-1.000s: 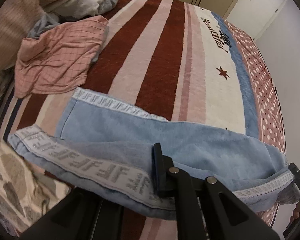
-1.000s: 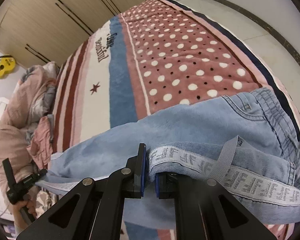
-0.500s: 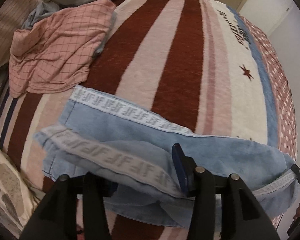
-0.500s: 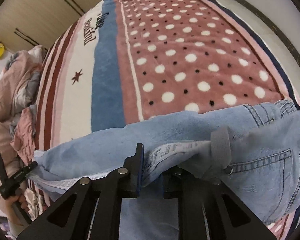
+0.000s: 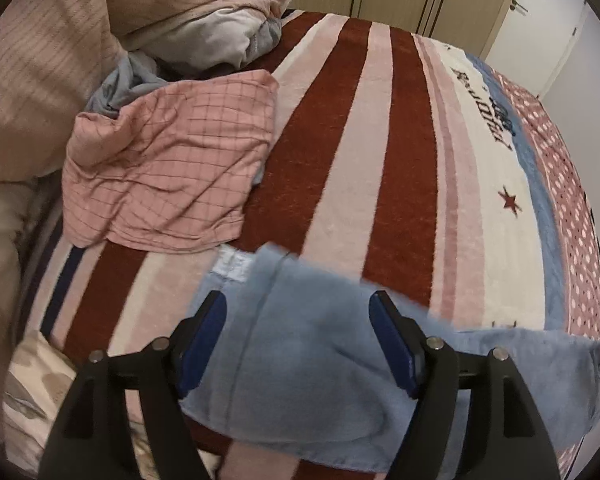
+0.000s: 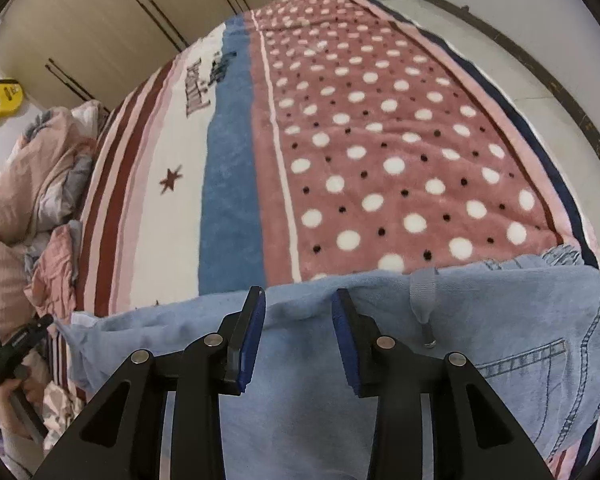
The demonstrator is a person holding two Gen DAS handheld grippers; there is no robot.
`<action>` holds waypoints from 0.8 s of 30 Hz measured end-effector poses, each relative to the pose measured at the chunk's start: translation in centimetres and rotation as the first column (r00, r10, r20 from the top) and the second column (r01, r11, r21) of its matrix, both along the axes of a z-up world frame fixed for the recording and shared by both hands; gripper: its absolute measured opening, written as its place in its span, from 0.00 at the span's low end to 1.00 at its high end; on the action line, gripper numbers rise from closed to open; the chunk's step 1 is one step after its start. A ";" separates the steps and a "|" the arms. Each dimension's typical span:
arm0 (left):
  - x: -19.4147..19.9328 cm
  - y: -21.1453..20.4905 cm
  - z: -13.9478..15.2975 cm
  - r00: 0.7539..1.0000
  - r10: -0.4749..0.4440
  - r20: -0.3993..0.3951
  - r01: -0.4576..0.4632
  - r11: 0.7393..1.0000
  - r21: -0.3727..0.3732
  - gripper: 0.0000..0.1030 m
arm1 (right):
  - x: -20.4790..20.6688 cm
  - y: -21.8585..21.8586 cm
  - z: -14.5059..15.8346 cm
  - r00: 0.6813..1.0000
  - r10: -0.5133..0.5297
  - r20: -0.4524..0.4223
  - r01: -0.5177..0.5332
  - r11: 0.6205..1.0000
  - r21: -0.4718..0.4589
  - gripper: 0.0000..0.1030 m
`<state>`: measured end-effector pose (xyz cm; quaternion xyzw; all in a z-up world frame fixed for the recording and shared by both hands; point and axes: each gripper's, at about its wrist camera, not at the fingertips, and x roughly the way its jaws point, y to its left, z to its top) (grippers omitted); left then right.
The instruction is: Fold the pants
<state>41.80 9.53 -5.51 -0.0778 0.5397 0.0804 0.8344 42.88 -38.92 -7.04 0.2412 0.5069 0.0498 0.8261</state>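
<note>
The light blue pants (image 5: 312, 364) lie along the near edge of the bed's striped and dotted blanket (image 6: 380, 152). The left gripper (image 5: 298, 340) hangs over the leg end, jaws spread wide, holding nothing. The right gripper (image 6: 298, 336) hangs over the waist end, jaws apart, also holding nothing. A pink checked cloth (image 5: 168, 160) lies just beyond the pants on the left.

Right gripper (image 6: 298, 334), six o'clock: jaws apart over blue pants (image 6: 480, 320). Blanket (image 6: 380, 152), twelve o'clock. Left gripper (image 6: 18, 342), eight o'clock. Yellow toy guitar (image 6: 0, 100), ten o'clock.
</note>
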 end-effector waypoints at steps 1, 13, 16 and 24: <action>-0.2 0.4 -0.2 1.000 0.002 -0.018 -0.002 1.000 0.002 0.68 | 0.0 0.1 0.3 1.000 0.002 0.014 -0.002 1.000 -0.007 0.31; -6.0 3.0 -6.4 0.970 0.071 -0.233 -0.115 0.977 -0.179 0.68 | -2.0 1.6 0.2 0.999 0.005 -0.039 -0.006 1.000 -0.012 0.34; -6.4 2.8 -7.0 0.968 0.081 -0.237 -0.136 0.965 -0.224 0.68 | -2.7 1.7 -0.2 0.998 -0.005 -0.059 0.004 1.000 -0.015 0.34; -7.0 1.0 -7.2 0.970 0.049 -0.239 -0.139 0.917 -0.375 0.68 | -3.3 1.9 -0.5 0.997 -0.017 -0.072 0.017 1.000 0.001 0.34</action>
